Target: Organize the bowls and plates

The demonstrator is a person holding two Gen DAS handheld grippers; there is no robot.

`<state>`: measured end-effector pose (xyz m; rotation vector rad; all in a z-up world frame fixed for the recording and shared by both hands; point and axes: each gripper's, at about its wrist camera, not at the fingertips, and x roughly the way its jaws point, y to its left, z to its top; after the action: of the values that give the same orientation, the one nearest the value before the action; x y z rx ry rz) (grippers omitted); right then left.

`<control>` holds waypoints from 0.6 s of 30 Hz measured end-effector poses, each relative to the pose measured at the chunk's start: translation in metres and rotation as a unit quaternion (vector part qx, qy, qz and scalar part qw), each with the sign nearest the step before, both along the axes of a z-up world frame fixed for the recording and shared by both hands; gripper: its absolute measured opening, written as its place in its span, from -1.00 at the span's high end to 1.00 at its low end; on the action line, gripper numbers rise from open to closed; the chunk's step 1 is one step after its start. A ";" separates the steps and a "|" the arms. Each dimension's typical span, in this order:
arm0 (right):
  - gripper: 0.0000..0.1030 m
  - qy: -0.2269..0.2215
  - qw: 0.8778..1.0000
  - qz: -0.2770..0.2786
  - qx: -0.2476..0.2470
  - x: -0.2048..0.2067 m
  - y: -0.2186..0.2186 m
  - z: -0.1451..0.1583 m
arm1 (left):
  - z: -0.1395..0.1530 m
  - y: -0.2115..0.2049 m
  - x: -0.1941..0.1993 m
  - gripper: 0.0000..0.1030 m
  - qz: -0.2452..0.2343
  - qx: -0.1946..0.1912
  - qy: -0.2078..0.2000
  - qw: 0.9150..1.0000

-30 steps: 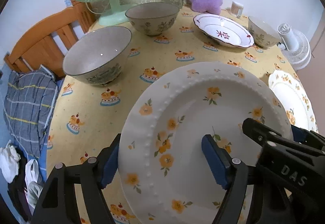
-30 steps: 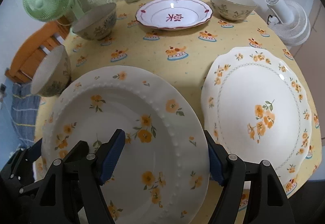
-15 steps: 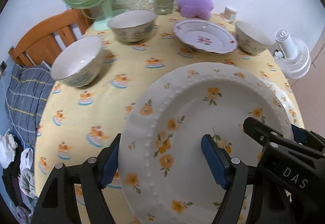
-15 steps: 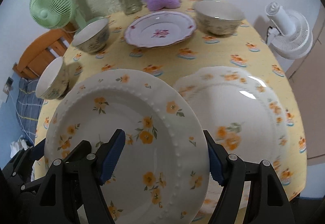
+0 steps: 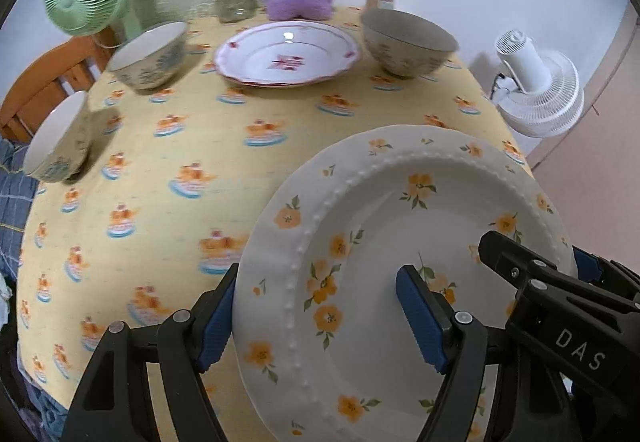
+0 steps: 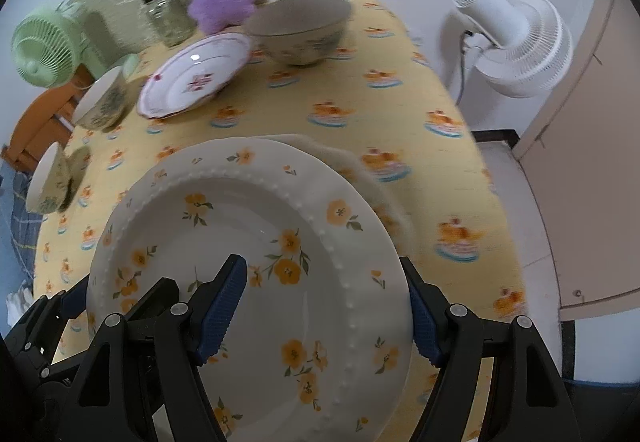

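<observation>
Flowered plate [image 5: 404,266]: filling the lower right of the left view, being carried above the desk [image 5: 168,161], each claw pinching an opposite rim, likely to keep it level.
Left claw [image 5: 320,316]: clamping the plate's left rim.
Right claw [image 6: 320,312]: gripping the right rim.
Second plate [image 6: 360,177]: lying on the desk, peeking out from under the carried one; probably the stacking spot.
Red-trimmed plate [image 5: 286,53]: waiting at upper centre, between two bowls.

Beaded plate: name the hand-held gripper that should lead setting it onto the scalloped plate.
Right, probably. The right hand-held gripper clamps the beaded plate at the rim beside the scalloped plate peeking out underneath; the left hand-held gripper clamps the opposite rim, over the tablecloth.
</observation>
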<state>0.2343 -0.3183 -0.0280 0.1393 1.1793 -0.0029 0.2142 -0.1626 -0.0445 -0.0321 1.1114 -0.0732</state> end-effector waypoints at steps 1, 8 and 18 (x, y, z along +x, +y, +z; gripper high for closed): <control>-0.50 0.001 1.000 -0.003 -0.002 0.000 -0.008 -0.002 | -0.002 -0.008 0.001 -0.48 -0.002 -0.002 0.001 1.000; -0.50 0.000 1.000 -0.001 -0.012 0.003 -0.038 -0.010 | -0.015 -0.040 0.009 -0.49 -0.005 0.002 0.004 1.000; -0.44 0.002 1.000 0.024 -0.001 0.012 -0.034 -0.018 | -0.026 -0.033 0.014 -0.53 0.030 0.009 0.018 0.999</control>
<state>0.2462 -0.3518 -0.0461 0.1092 1.1863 0.0377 0.2281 -0.1956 -0.0708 -0.0503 1.1467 -0.0096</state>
